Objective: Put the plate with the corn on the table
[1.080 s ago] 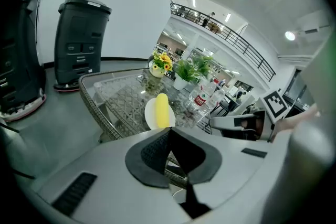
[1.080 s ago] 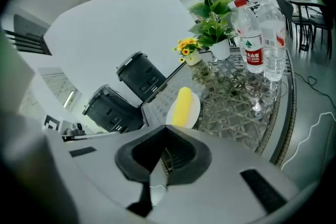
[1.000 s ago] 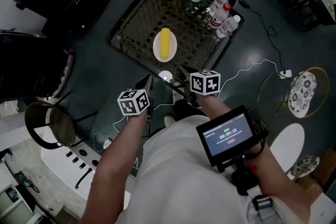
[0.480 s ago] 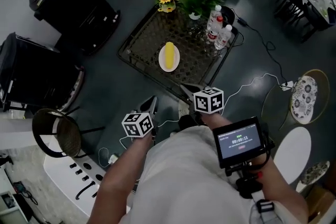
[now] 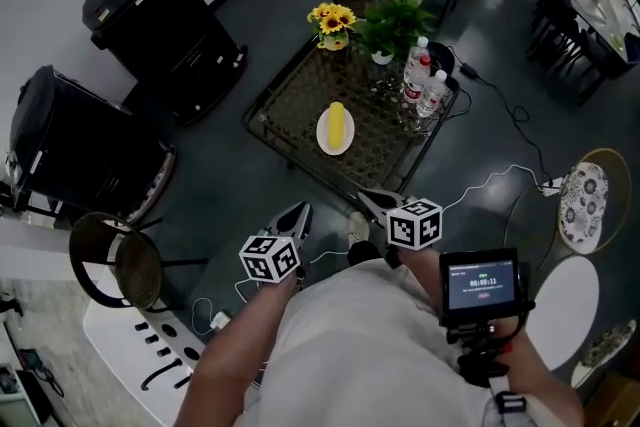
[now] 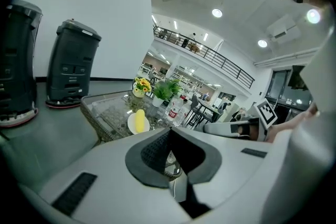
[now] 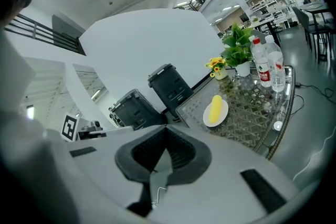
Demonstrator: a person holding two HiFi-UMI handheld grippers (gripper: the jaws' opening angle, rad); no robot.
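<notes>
A white plate (image 5: 335, 131) with a yellow corn cob (image 5: 337, 121) rests near the middle of the glass-topped wicker table (image 5: 296, 105). Both grippers are held close to my body, well short of the table's near edge. My left gripper (image 5: 299, 213) is shut with nothing in it, and my right gripper (image 5: 369, 199) is shut and empty too. The left gripper view shows the plate (image 6: 131, 124) and corn (image 6: 139, 119) far beyond the closed left gripper (image 6: 169, 131). In the right gripper view the plate (image 7: 222, 112) and corn (image 7: 215, 107) lie far past the closed right gripper (image 7: 165, 131).
A sunflower pot (image 5: 333, 24), a green plant (image 5: 394, 19) and water bottles (image 5: 424, 81) stand at the table's far side. Two black machines (image 5: 160, 19) (image 5: 80, 153) are at left, a round chair (image 5: 116, 261) at lower left. A cable (image 5: 505, 177) and a small round table (image 5: 586, 191) are at right.
The view has drawn back from the table, which now looks smaller and farther away. Both grippers sit lower in the picture, still shut. The plate with corn has stayed put.
</notes>
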